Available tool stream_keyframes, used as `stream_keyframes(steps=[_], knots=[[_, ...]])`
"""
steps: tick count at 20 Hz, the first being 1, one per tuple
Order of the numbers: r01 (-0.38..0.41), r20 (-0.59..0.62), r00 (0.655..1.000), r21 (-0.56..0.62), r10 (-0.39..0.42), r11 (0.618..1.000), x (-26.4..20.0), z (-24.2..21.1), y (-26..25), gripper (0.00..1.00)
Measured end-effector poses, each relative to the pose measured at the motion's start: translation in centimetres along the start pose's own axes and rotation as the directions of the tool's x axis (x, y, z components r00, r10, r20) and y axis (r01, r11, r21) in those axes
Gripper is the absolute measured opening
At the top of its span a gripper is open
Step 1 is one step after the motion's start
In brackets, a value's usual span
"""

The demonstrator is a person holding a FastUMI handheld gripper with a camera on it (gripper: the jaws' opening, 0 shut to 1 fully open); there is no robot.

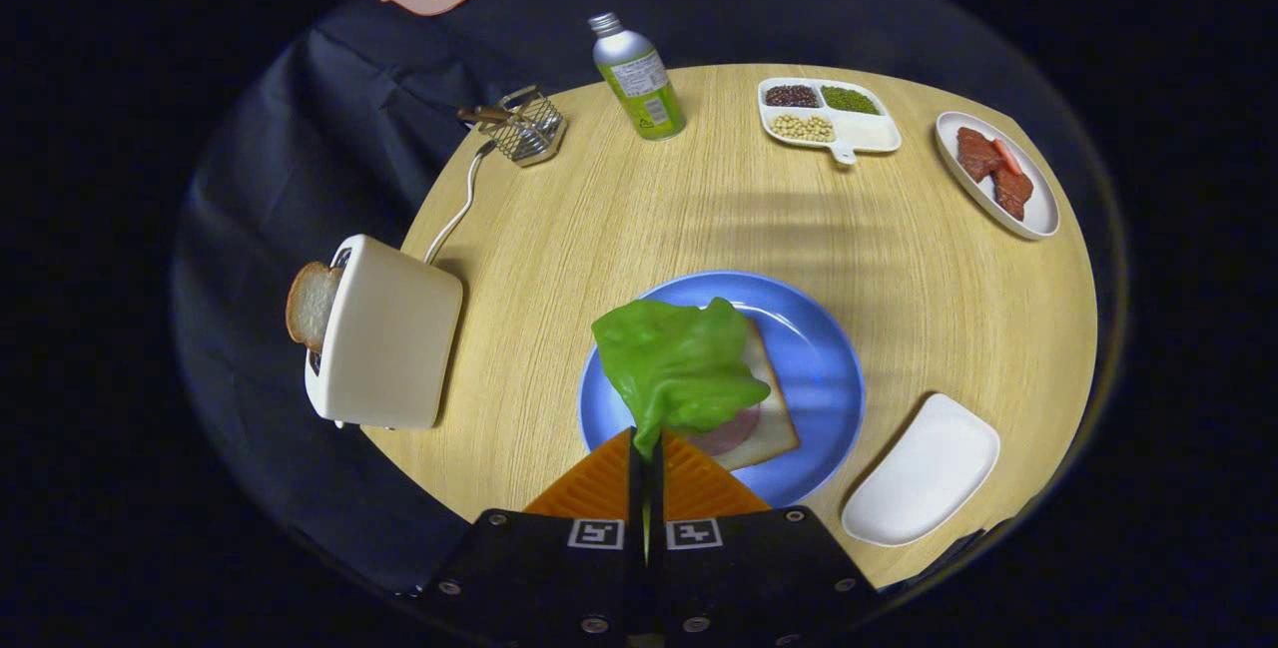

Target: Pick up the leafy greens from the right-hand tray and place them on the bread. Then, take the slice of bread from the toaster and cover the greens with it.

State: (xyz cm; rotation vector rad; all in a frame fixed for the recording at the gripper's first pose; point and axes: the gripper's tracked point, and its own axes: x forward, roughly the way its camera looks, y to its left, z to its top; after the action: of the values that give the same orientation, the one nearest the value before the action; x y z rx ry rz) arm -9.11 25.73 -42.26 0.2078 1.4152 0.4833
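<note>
tool (646, 450) clenching greens (679, 366) | hanging over bread (764, 418) on plate (819, 368), not dropped yet | right tray (924, 470) looking bare | toaster (384, 333) slice (310, 304) waiting

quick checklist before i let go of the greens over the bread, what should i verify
1. Grip: jaws of the gripper closed on the edge of the leafy greens: ok.
2. Greens over the bread on the blue plate: ok, though they hang toward its toaster-side half.
3. Greens touching the bread: cannot tell.
4. Ham slice lies flat on the bread: ok.
5. Second bread slice sticks out of the toaster, ready to take: ok.
6. White tray emptied of greens: ok.
</note>
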Motion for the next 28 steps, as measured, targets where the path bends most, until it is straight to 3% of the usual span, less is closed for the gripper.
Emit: stream_keyframes(steps=[4,10,13,17,21,24,28], knots=[[0.005,-0.055,0.998,-0.023,-0.006,1.000,2.0,-1.0,0.6,0.02],[0.168,-0.079,0.982,-0.047,-0.172,0.985,3.7,-1.2,-3.8,0.04],[0.189,-0.082,0.978,-0.018,-0.189,0.982,3.6,-1.1,-4.5,0.10],[0.226,-0.033,0.974,-0.011,-0.226,0.974,2.6,0.2,-5.4,0.22],[0.271,0.033,0.962,-0.021,-0.271,0.962,0.8,2.0,-5.9,0.44],[0.267,0.085,0.961,-0.022,-0.264,0.963,-0.9,3.6,-4.4,0.61],[0.231,0.137,0.965,-0.036,-0.224,0.972,-3.6,5.5,-0.5,0.75]])
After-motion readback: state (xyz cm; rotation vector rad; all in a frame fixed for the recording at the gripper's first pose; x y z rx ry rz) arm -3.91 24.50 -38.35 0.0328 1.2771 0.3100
